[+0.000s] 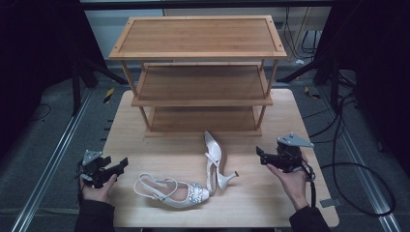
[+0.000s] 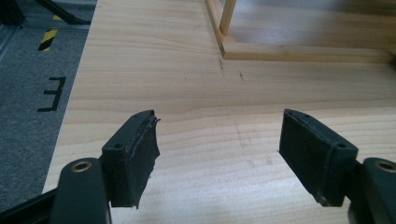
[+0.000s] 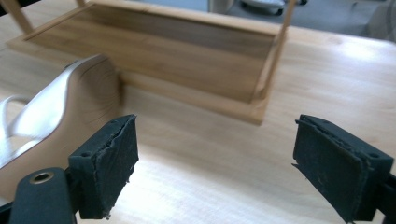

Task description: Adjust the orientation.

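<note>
Your left gripper (image 1: 122,163) is released, its fingers (image 2: 135,154) over bare table (image 2: 187,116). Your right gripper (image 1: 261,153) is released too, a shoe (image 3: 56,112) just beyond its left finger (image 3: 109,163).

Blurred white shoe (image 3: 56,107), cut off at the left edge.

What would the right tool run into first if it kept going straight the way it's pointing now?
Probably the wooden shoe rack. The right tool is open and empty, with bare table ahead and the rack's bottom shelf beyond. The white heeled shoe sits just left of that line; depth is hard to judge.
</note>
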The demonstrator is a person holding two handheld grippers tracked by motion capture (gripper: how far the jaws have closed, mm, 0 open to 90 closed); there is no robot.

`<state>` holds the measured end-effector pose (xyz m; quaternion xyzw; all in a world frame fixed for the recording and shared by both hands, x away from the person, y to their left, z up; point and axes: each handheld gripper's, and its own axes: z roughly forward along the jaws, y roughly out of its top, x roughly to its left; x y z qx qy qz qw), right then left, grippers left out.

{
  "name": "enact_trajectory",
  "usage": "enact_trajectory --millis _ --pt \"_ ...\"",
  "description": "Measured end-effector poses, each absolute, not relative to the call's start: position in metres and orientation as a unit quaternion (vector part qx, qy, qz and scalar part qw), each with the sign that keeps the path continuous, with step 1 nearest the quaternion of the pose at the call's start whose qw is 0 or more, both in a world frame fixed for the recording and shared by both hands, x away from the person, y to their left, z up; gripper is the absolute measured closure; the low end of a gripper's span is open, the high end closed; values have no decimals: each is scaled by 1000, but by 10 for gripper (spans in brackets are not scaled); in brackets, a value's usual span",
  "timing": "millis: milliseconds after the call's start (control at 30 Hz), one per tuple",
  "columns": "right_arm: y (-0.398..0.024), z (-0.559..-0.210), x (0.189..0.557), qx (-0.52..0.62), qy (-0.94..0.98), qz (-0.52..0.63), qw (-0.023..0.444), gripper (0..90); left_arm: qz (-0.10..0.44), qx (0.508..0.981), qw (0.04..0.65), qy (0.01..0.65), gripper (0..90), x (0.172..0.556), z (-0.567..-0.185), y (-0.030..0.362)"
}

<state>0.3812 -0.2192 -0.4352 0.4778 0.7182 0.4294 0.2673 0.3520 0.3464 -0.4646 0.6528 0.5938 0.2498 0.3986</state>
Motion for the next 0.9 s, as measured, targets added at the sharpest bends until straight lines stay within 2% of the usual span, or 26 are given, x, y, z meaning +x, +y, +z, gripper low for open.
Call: enact_trajectory --millis 333,533,900 --pt "-197 -429 359 449 735 441 252 187 266 671 384 576 308 343 -460 338" --pt "-174 -425 352 419 754 446 238 244 267 680 377 570 337 342 -463 336" --pt "-136 -438 350 386 782 442 209 433 269 682 375 567 380 342 -463 339"
